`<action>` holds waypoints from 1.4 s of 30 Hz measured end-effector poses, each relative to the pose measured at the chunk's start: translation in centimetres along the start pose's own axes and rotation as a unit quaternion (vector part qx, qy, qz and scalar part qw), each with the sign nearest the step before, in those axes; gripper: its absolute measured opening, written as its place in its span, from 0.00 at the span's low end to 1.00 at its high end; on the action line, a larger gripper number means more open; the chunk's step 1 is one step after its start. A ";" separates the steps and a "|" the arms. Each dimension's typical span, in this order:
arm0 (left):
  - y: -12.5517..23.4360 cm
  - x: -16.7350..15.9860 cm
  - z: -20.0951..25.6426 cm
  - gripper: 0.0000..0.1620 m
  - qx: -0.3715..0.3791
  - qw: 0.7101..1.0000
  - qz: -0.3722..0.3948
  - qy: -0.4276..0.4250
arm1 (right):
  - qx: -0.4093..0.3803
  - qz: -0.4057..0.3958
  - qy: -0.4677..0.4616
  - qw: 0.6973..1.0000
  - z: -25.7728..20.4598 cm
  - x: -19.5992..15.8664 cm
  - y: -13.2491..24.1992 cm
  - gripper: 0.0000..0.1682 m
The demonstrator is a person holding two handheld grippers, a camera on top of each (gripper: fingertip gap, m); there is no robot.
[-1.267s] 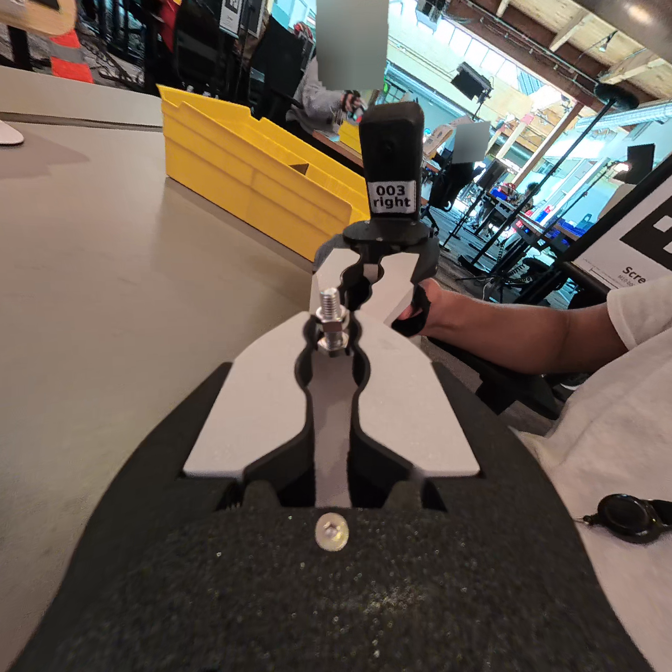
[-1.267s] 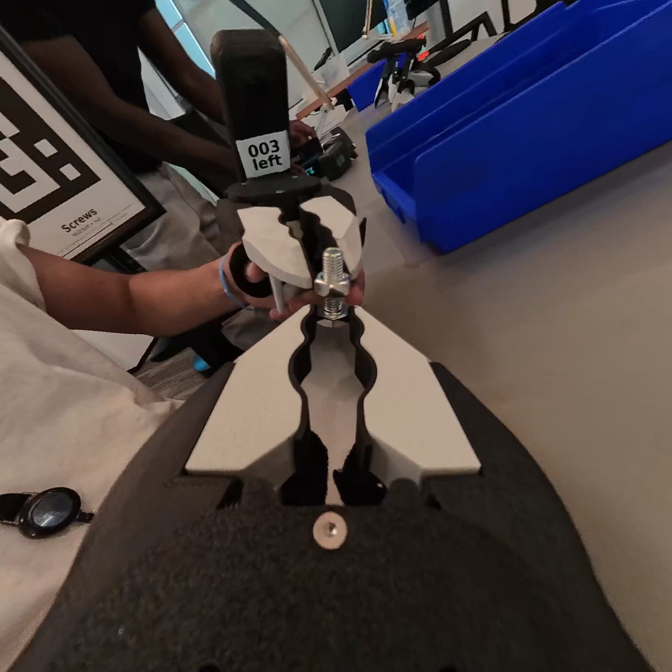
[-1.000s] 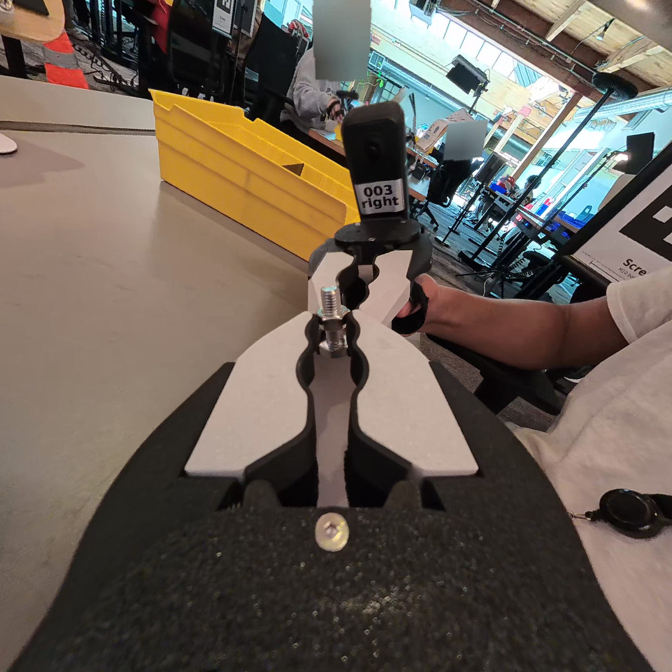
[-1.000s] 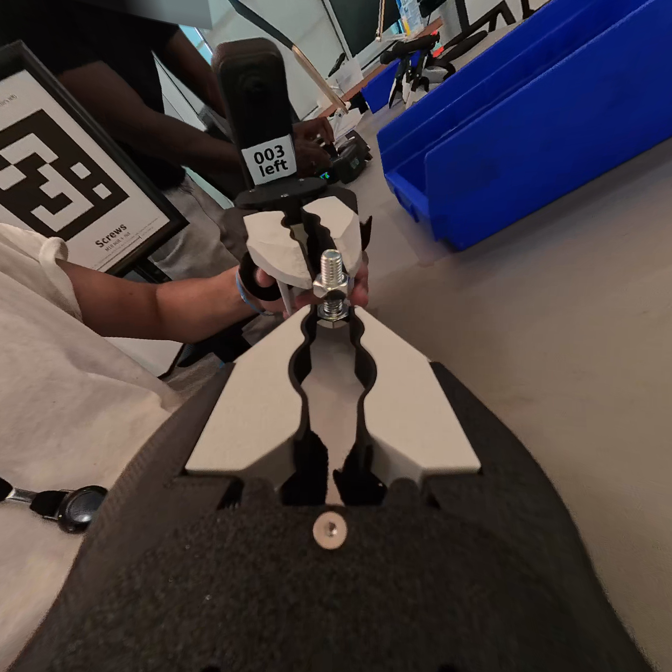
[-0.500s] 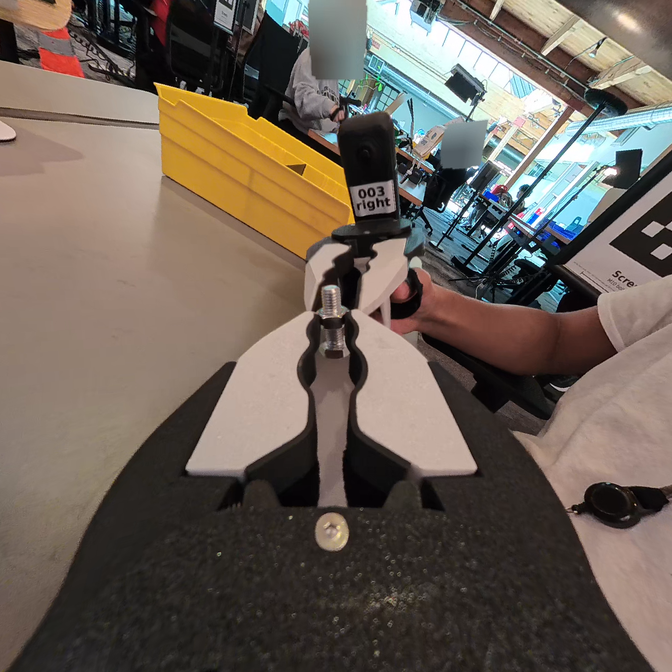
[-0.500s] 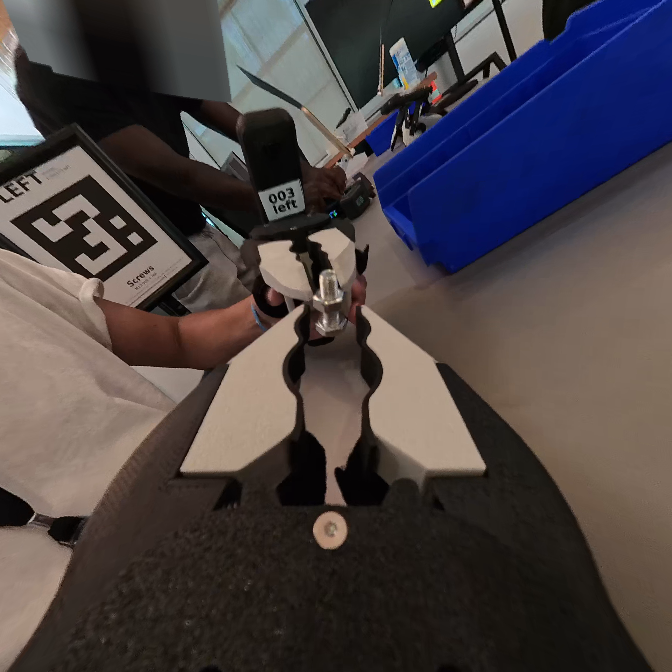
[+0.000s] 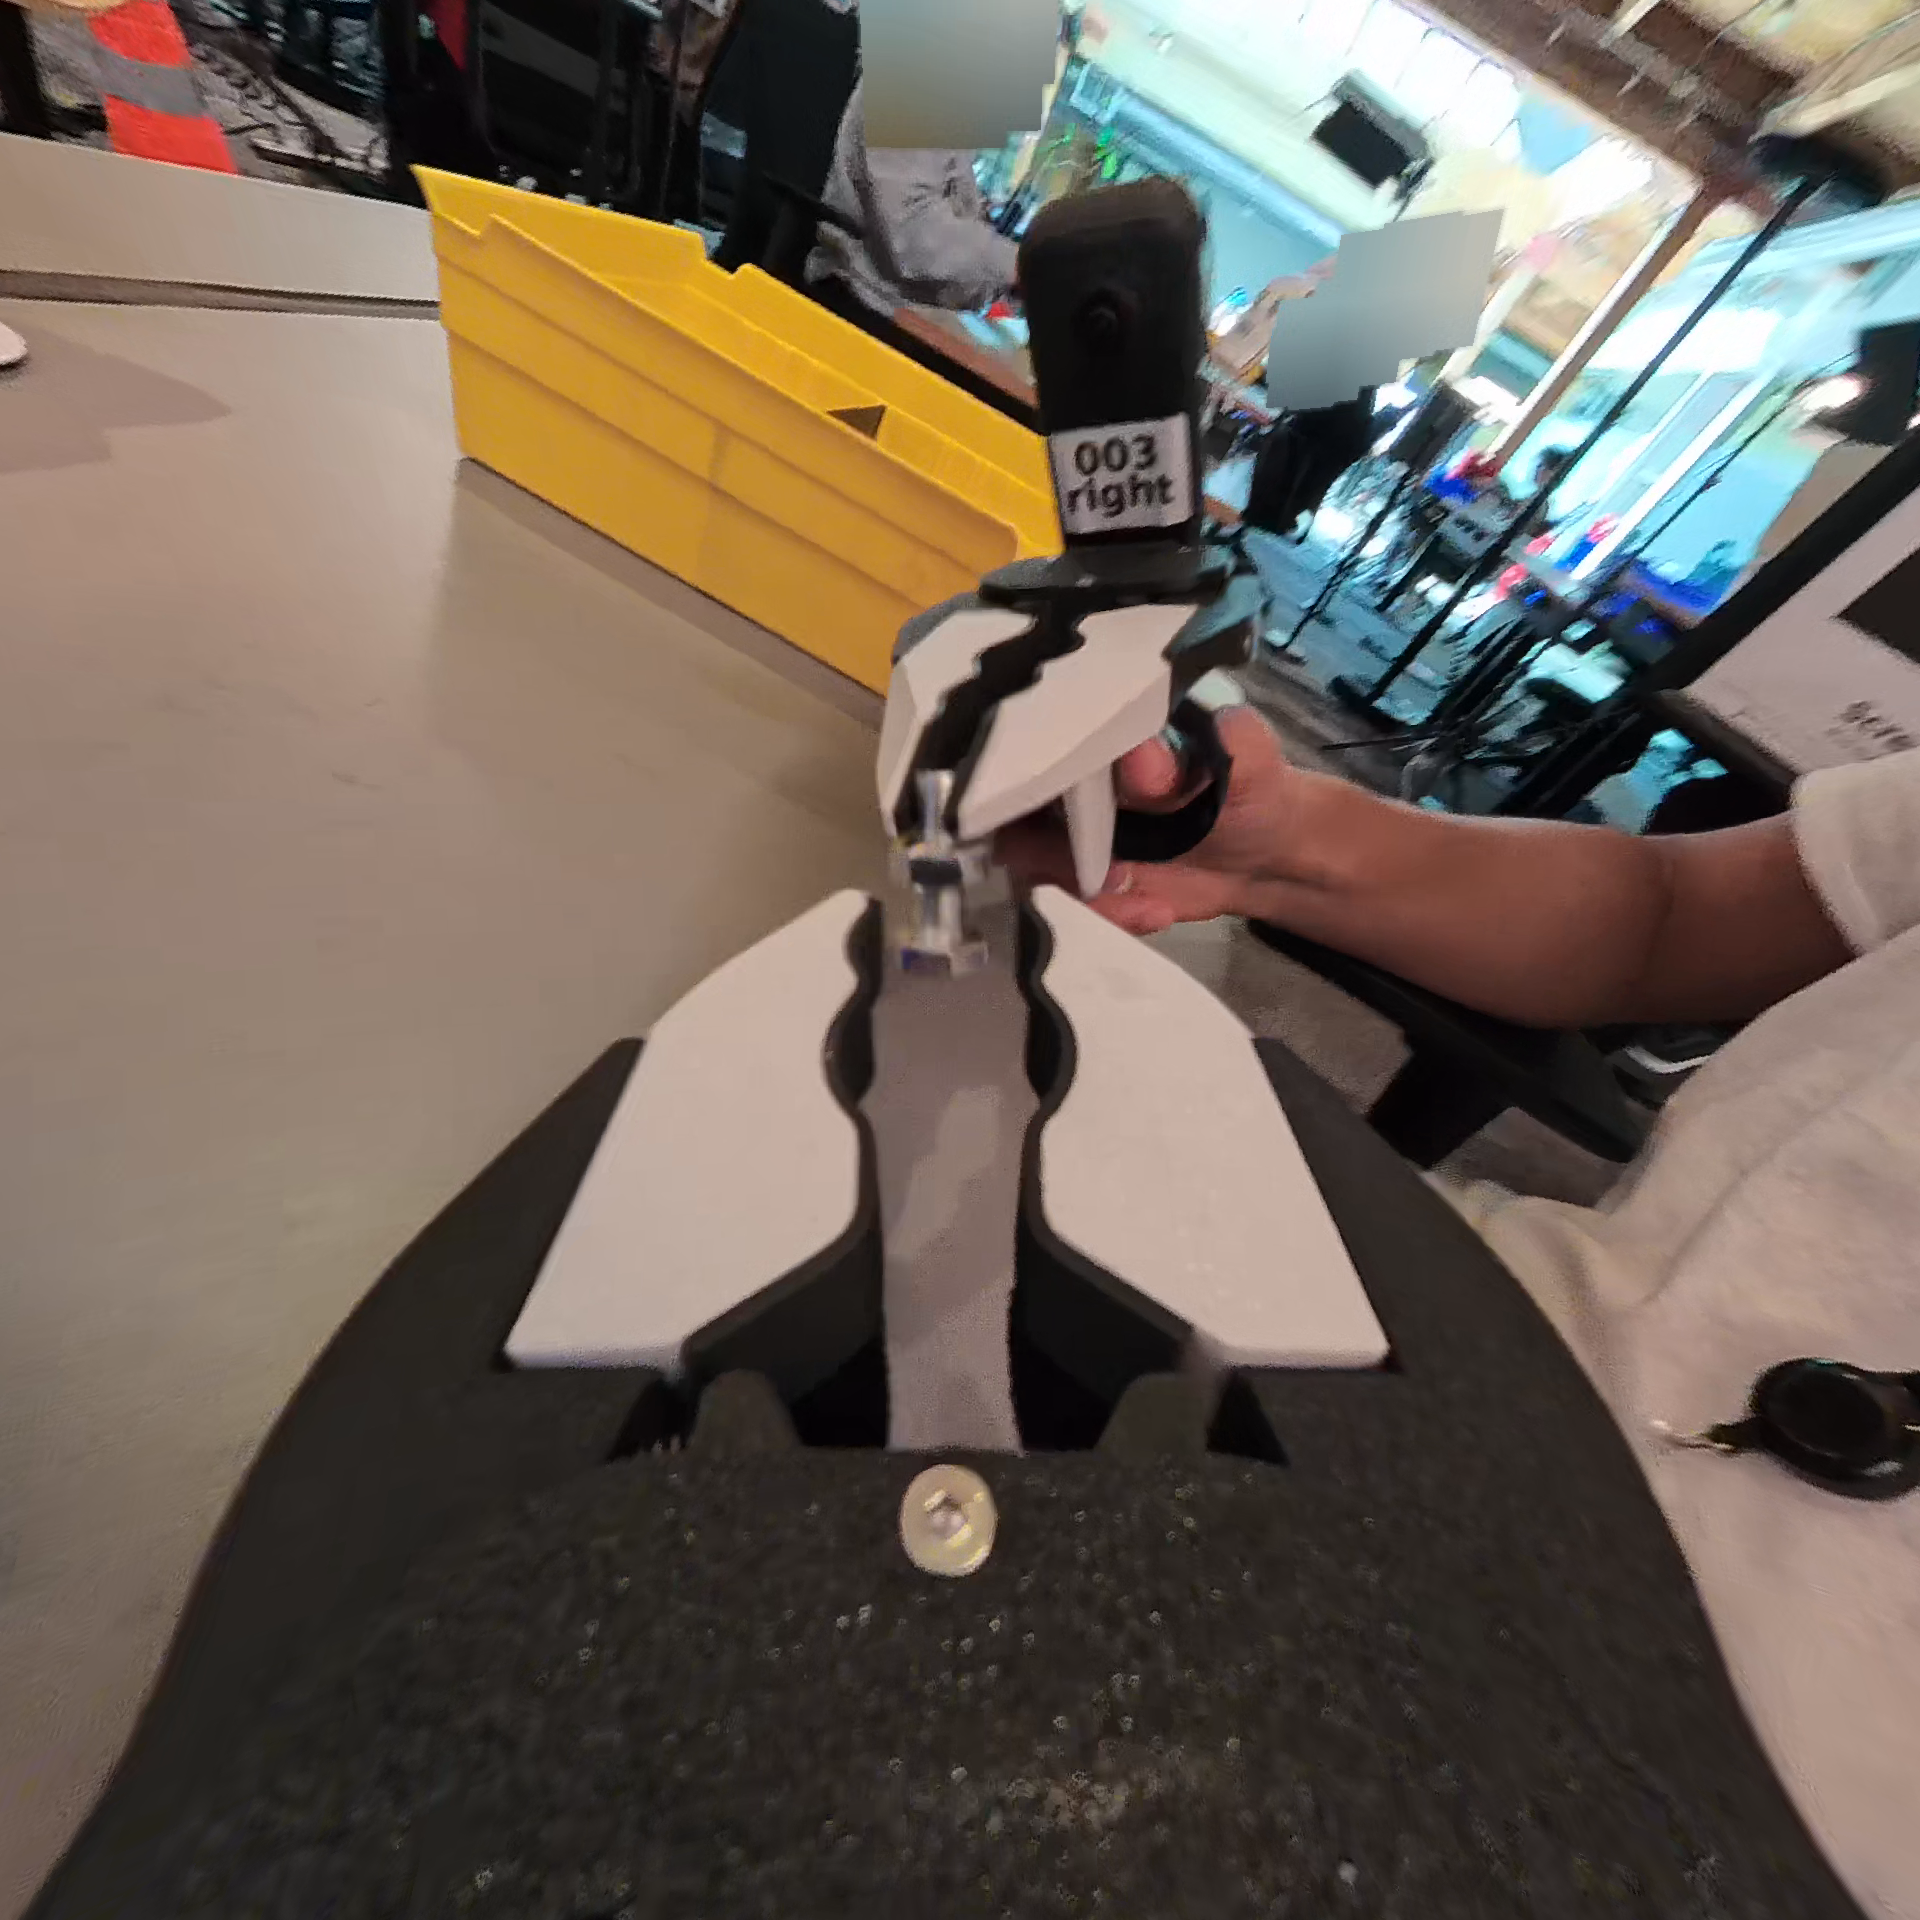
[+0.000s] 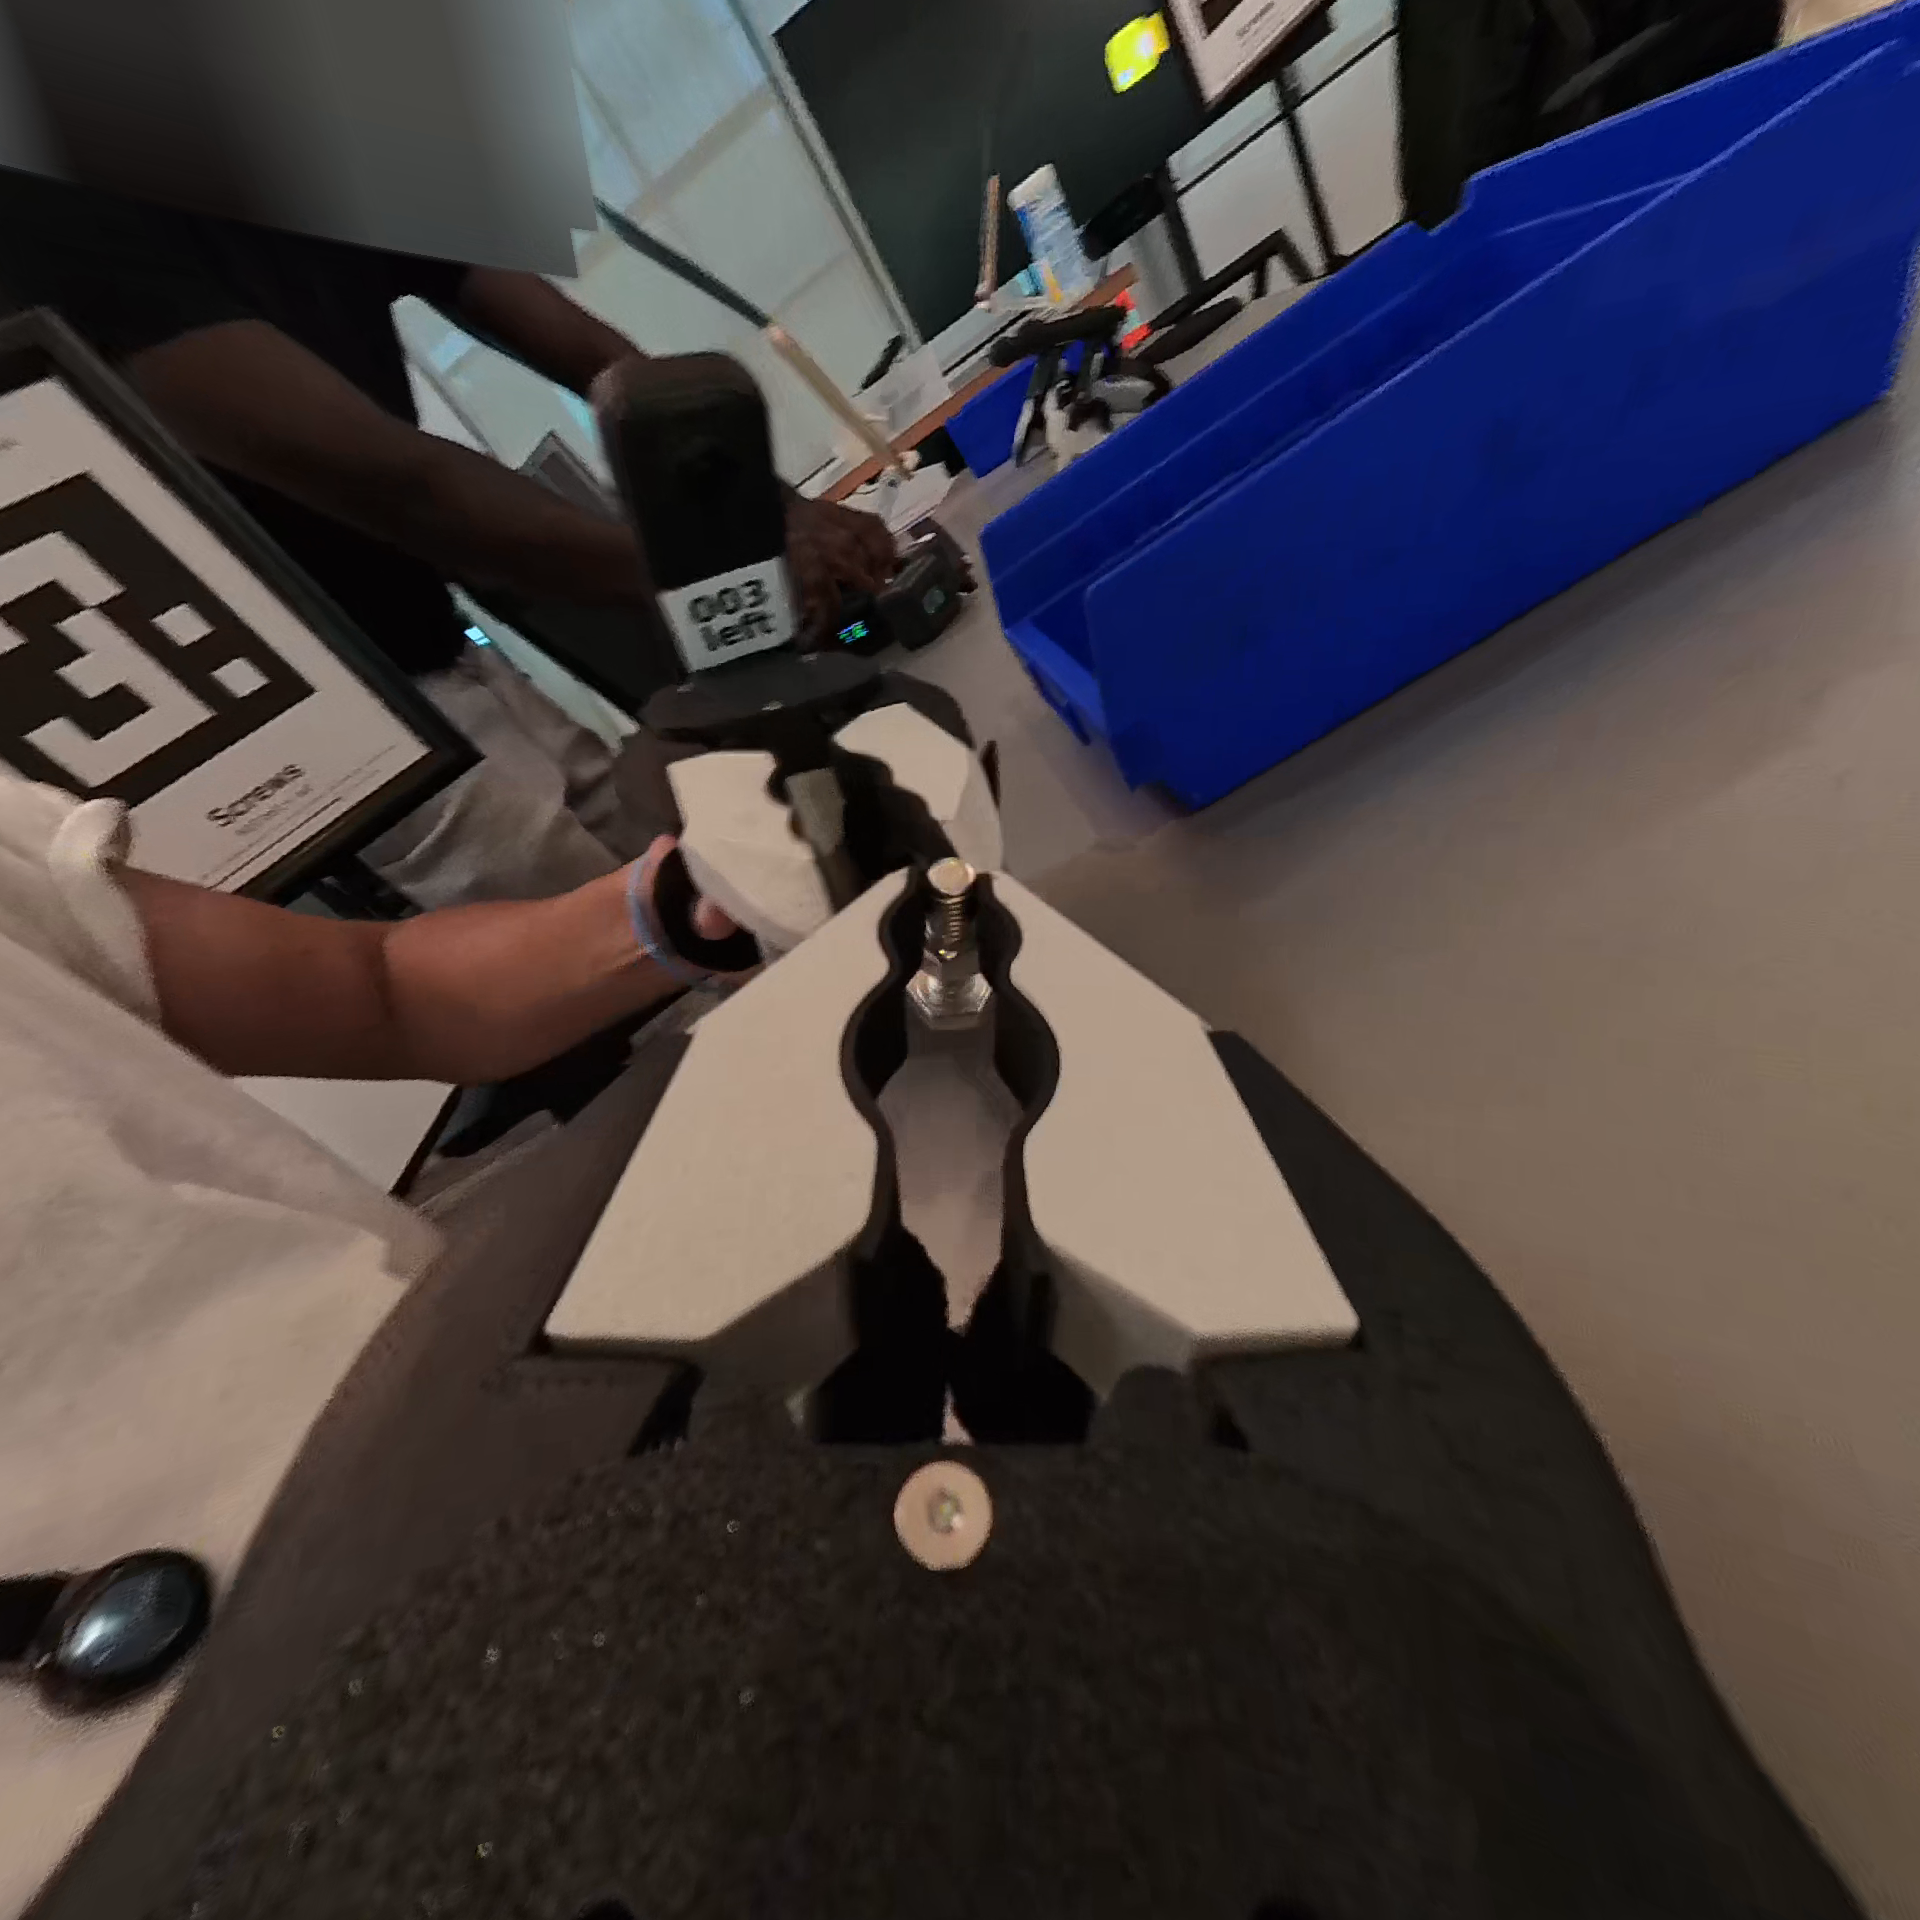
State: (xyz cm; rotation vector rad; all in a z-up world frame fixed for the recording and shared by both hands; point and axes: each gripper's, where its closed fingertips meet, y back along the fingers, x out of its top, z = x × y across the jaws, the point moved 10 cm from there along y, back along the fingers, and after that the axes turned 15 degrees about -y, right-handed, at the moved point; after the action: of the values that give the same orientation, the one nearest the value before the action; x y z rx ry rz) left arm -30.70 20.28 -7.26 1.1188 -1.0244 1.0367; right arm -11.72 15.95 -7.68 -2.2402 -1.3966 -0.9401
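A silver bolt with a nut [image 8: 948,940] sits between my right gripper's fingertips; my right gripper [image 8: 948,904] is shut on it above the grey table [image 8: 1507,1039]. In the left wrist view the bolt [image 7: 935,894] is blurred. It hangs from my right gripper [image 7: 940,831], which tilts down toward the left gripper. My left gripper [image 7: 940,920] is open, its fingers standing apart on either side of the bolt's lower end. The left gripper [image 8: 831,821] also shows just behind the bolt in the right wrist view.
A yellow bin [image 7: 727,447] stands on the table beyond the grippers in the left wrist view. A blue bin [image 8: 1455,499] stands at the right in the right wrist view. A framed black-and-white marker sign [image 8: 156,644] and a person in black are at the table's edge. Less than 4 cm separates the two grippers' tips.
My left gripper has opened and let go of the bolt. My right gripper has closed on it and tilted; the bolt now sits in the right gripper.
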 end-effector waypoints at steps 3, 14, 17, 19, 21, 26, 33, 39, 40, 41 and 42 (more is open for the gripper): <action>-0.4 -0.4 0.3 0.23 0.037 0.997 -0.049 -0.054 | -0.043 0.019 0.016 0.999 -0.1 0.5 0.6 0.05; -1.8 -0.5 1.5 0.17 0.092 0.982 -0.034 -0.164 | -0.094 0.038 0.072 0.992 -2.7 0.6 -0.1 0.05; -1.5 -0.5 1.3 0.17 0.089 0.984 -0.006 -0.156 | -0.088 0.040 0.066 0.993 -2.6 0.4 -0.2 0.05; -1.6 -0.5 1.2 0.18 0.086 0.984 -0.014 -0.153 | -0.087 0.045 0.060 0.993 -2.7 0.5 -0.3 0.05; -1.7 -0.5 1.3 0.19 0.091 0.983 -0.020 -0.158 | -0.087 0.048 0.050 0.994 -2.8 0.4 -0.4 0.05; -1.9 -0.3 1.5 0.17 0.076 0.985 -0.022 -0.155 | -0.076 0.038 0.064 0.994 -3.0 0.1 -0.7 0.05; -1.2 -0.1 1.2 0.16 0.036 0.993 -0.001 -0.109 | -0.027 0.025 0.075 0.997 -2.8 0.3 -0.1 0.05; -1.0 -0.1 1.3 0.13 0.029 0.994 0.000 -0.108 | -0.025 0.021 0.069 0.997 -2.7 0.2 -0.3 0.05; -1.0 -0.1 1.3 0.11 0.027 0.994 0.000 -0.108 | -0.025 0.022 0.069 0.997 -2.7 0.2 -0.3 0.05; -1.0 -0.1 1.3 0.11 0.028 0.994 0.000 -0.107 | -0.025 0.022 0.068 0.997 -2.7 0.2 -0.3 0.05; -1.0 -0.1 1.4 0.11 0.030 0.994 0.000 -0.107 | -0.025 0.023 0.068 0.997 -2.7 0.2 -0.3 0.05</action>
State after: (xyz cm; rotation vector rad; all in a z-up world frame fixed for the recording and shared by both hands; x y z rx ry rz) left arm -29.91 18.81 -7.31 1.3002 -1.1675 0.9673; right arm -12.89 14.64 -5.61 -2.1897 -1.2699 -1.0999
